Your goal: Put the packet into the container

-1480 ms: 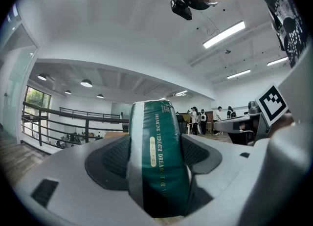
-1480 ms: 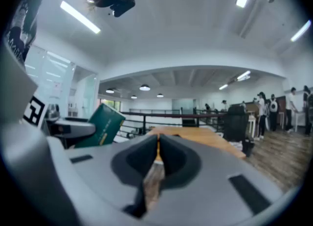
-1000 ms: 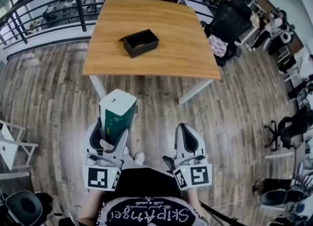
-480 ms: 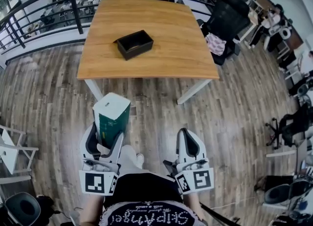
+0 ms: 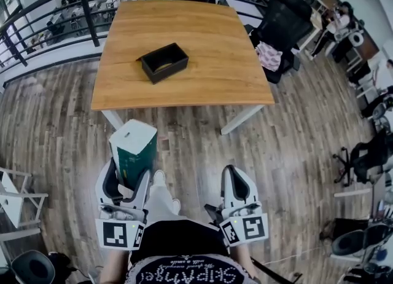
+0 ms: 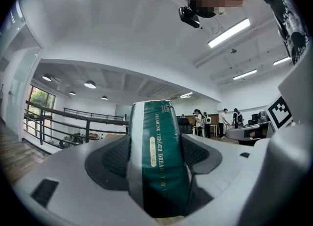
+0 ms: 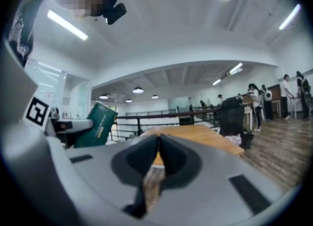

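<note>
A green packet with a white top (image 5: 132,149) stands upright between the jaws of my left gripper (image 5: 128,181), which is shut on it; the left gripper view shows its green face with gold print (image 6: 159,159) pinched by both pads. My right gripper (image 5: 238,184) is shut with nothing in it, its pads pressed together (image 7: 157,155). The black open container (image 5: 163,63) lies on the wooden table (image 5: 209,67), well ahead of both grippers, over the floor. The packet also shows at the left of the right gripper view (image 7: 95,124).
A dark metal railing (image 5: 86,12) runs behind and left of the table. A black chair with clothing (image 5: 279,37) stands at the table's right side. White chair frames (image 5: 15,193) sit at the left. People stand far off at the right (image 7: 254,100).
The table and container have come slightly nearer in the head view and shifted left. Both grippers keep their hold and posture, the packet still upright in the left one.
</note>
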Demonstrator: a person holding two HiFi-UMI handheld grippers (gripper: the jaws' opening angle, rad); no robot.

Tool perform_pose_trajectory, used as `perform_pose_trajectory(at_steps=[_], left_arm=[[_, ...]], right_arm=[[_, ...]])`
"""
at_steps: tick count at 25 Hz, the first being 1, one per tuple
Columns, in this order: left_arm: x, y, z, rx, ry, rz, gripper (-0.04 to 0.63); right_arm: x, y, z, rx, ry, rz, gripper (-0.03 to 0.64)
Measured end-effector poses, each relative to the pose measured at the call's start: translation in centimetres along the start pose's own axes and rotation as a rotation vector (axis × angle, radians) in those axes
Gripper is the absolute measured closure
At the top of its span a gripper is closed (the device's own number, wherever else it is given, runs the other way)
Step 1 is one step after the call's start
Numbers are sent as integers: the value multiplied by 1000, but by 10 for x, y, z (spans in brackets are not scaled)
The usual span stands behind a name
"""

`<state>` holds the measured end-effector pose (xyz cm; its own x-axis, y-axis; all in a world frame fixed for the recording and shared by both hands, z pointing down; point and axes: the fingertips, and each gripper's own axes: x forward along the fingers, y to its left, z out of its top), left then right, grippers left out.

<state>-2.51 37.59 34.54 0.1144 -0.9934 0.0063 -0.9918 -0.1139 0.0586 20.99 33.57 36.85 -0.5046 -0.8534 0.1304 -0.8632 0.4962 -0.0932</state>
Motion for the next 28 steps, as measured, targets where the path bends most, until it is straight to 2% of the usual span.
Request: perform_pose_trajectory(at_steps=[11,20,28], left_arm=[[96,52,41,6,-34,-50,249],[126,98,32,1,-34,-59,250],[135,119,26,-8,-15,-23,250]], right_arm=[[97,-9,50,1,-25,-33,580],[143,6,41,12,-25,-48,580],[159,-4,34,30,2,-85,580]])
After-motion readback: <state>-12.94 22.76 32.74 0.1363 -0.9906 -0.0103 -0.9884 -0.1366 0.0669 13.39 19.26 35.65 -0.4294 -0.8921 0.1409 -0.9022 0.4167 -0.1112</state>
